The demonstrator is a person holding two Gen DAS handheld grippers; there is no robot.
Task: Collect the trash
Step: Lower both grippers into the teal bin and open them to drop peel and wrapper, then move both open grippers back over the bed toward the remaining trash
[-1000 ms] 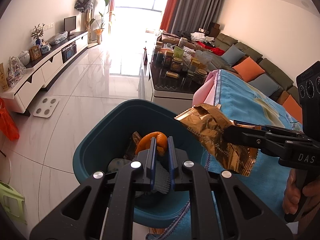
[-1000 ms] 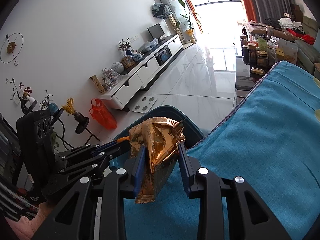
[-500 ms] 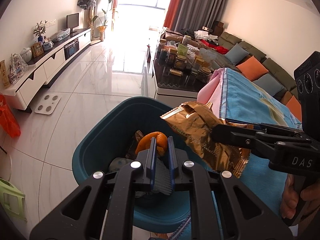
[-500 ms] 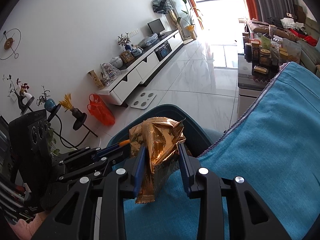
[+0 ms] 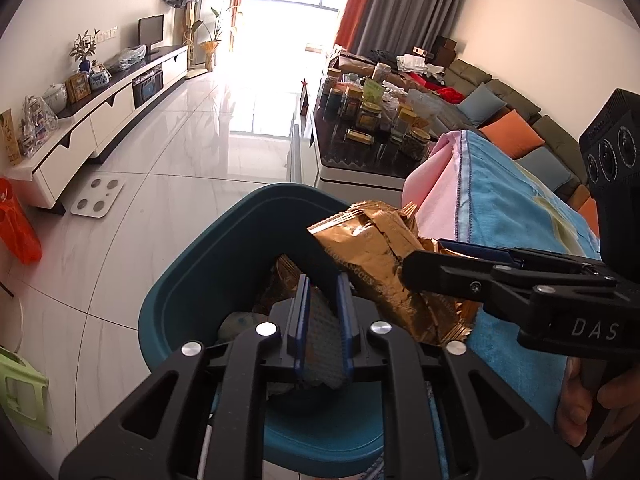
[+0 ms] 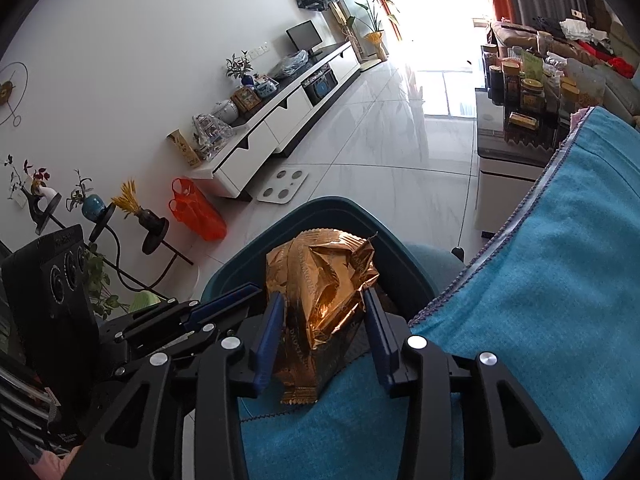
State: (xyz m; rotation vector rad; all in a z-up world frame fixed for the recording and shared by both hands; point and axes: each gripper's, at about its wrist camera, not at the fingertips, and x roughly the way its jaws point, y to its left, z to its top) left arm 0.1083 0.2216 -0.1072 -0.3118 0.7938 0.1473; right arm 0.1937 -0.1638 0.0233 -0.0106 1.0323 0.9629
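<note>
Gold snack wrapper [image 6: 320,292], clamped in the right gripper [image 6: 324,336], hangs over the teal bin [image 5: 224,248]; the left gripper [image 5: 323,320] pinches that bin's near rim.

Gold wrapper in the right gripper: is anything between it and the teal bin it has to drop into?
Nothing visible blocks it. The gold wrapper, clamped in the right gripper, hangs over the teal bin at the blue cloth's edge. The left gripper grips the bin's near rim, beside the drop path rather than under it.
</note>
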